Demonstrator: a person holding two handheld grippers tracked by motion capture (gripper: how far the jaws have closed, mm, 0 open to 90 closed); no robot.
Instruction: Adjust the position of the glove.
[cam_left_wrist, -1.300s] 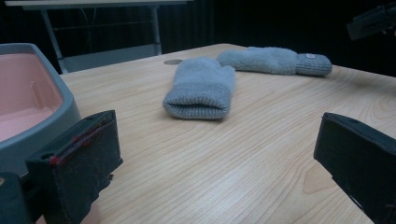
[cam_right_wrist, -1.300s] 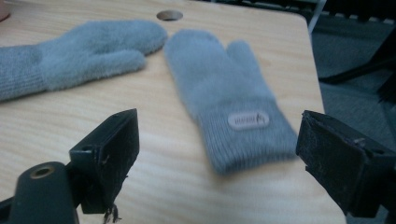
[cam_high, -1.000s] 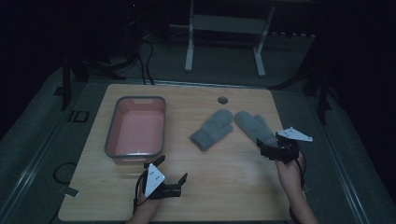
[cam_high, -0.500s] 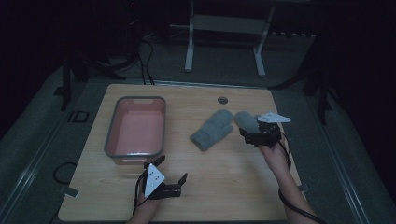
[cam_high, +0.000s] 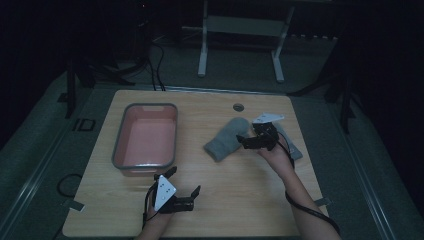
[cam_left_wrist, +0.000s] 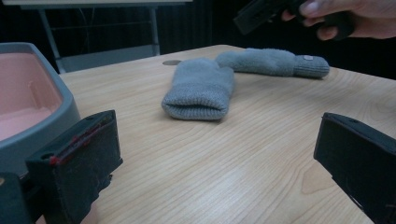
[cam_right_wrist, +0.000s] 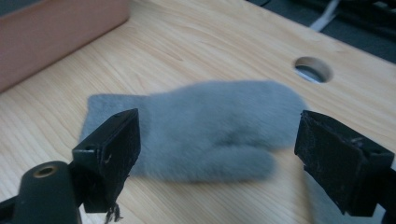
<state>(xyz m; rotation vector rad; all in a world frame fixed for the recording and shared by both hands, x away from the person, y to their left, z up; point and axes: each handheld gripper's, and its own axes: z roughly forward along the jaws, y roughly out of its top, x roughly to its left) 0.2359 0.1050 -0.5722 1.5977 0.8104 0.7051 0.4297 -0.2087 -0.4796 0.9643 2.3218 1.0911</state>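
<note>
High view. I see a light wooden table (cam_high: 225, 190) with a round cable hole (cam_high: 238, 107) near its far edge. On its left half stands a rectangular tub with a grey rim and pink inside (cam_high: 120, 145). Two grey knitted mittens lie right of centre: the nearer grey mitten (cam_high: 226, 138) lies flat with its cuff toward me, and the second grey mitten (cam_high: 292, 145) lies just beyond the right hand, largely covered by it.

Left gripper (cam_high: 184, 191): I hold it low at the near edge of the table, just in front of the tub. In the left gripper view its jaws stand wide apart with nothing between them, the tub's wall (cam_left_wrist: 42, 126) at the left and both mittens ahead (cam_left_wrist: 201, 88), (cam_left_wrist: 273, 61).

Right gripper (cam_high: 243, 143): I hold it above the nearer mitten's right side. In the right gripper view its jaws are spread wide with the mitten (cam_right_wrist: 210, 130) lying beneath and between them, thumb toward the camera; I cannot tell whether the jaws touch the wool. The cable hole (cam_right_wrist: 313, 69) shows beyond.
</note>
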